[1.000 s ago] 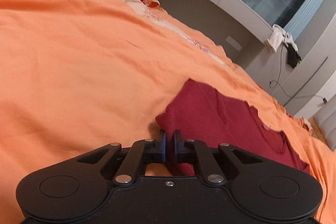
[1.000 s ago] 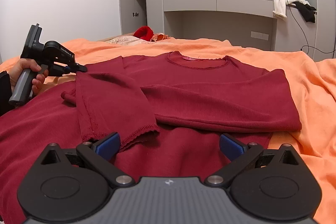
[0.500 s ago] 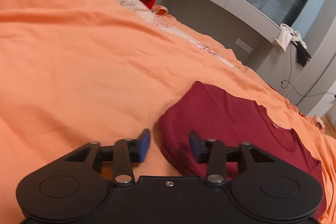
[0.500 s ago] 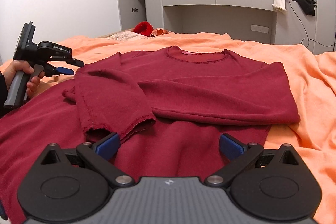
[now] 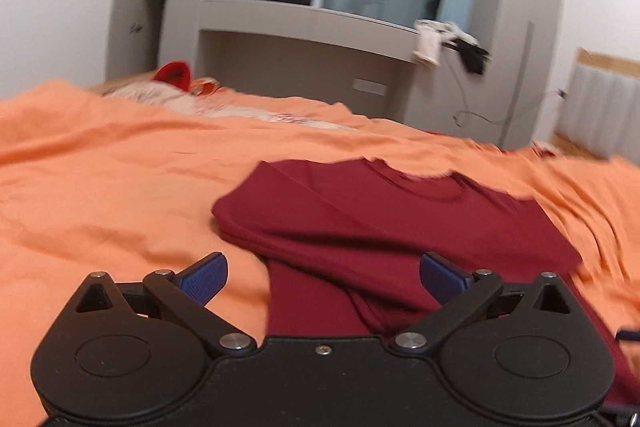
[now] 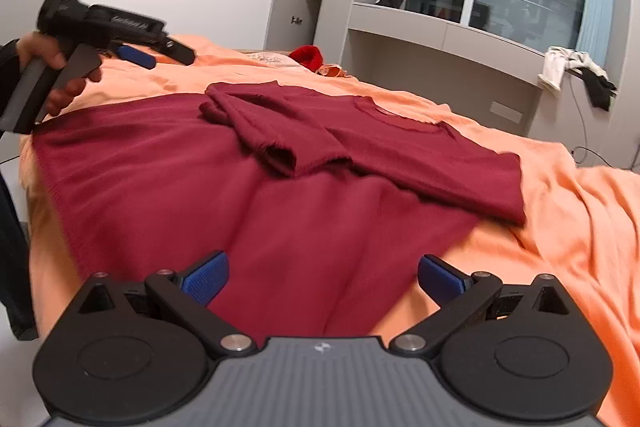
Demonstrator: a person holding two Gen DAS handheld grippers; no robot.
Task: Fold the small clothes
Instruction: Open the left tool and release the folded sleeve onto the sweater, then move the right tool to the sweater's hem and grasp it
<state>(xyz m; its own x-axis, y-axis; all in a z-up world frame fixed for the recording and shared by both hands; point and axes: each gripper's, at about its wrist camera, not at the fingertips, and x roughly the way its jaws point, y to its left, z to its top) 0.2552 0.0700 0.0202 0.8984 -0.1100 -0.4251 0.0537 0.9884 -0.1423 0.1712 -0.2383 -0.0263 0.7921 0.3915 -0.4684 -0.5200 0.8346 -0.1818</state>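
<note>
Now released: the left gripper (image 5: 322,269), clamped on the sleeve fold a second ago, stands wide open and empty. The right gripper (image 6: 323,277) is likewise spread, holding nothing. The maroon top (image 6: 288,179) lies at 12 o'clock on the orange bedcover (image 6: 568,211), both sleeves folded in; the hem fold is judged next.

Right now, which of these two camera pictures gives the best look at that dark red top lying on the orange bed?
The right wrist view: the dark red top shows nearly whole, sleeves folded in and lower body spread flat. The left wrist view catches only its upper part, blurred, with the hem hidden behind the open left gripper.
</note>
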